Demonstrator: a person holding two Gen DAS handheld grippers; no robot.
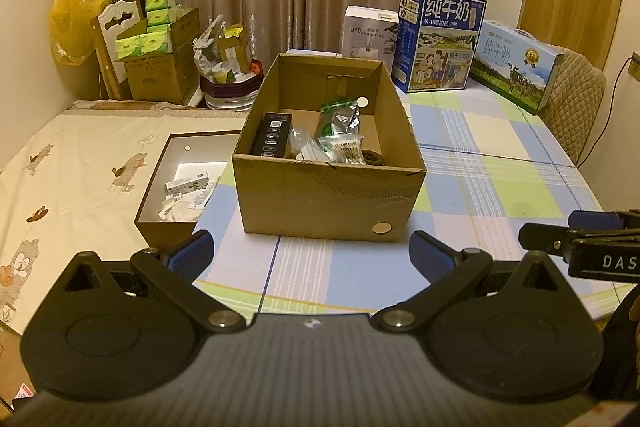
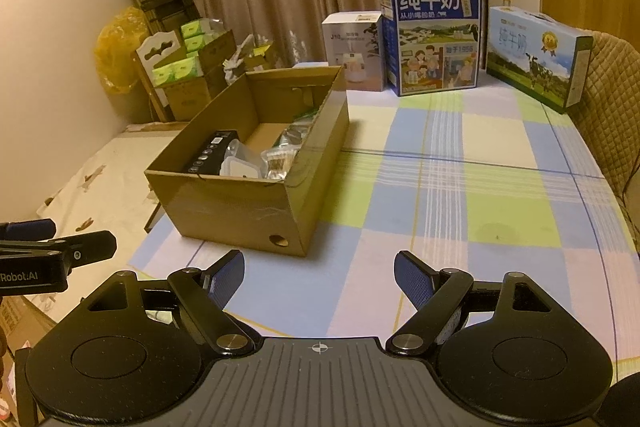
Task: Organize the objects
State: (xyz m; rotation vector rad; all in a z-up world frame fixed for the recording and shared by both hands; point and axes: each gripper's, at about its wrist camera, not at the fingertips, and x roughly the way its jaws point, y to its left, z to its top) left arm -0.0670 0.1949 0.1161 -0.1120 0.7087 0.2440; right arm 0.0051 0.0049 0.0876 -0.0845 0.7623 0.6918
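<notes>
both grippers, the left gripper [image 1: 310,251] and the right gripper [image 2: 319,273], hang with fingers spread wide and hold nothing, just short of the cardboard box [image 1: 326,203]. inside the box lie a black carton [image 1: 272,135], a foil pouch [image 1: 346,119] and a bag of cotton swabs [image 1: 346,149]. a shallow tray [image 1: 160,163] touches the box's left side.

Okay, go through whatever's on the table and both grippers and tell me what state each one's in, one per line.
left gripper: open, empty, held back from the box.
right gripper: open, empty.
cardboard box: open on top, partly filled with small items.
black carton: leaning inside the cardboard box.
shallow brown box: open, holding small packets.
tall milk carton: upright, closed.
low milk carton: closed, on its long side.
humidifier box: upright, closed.
</notes>
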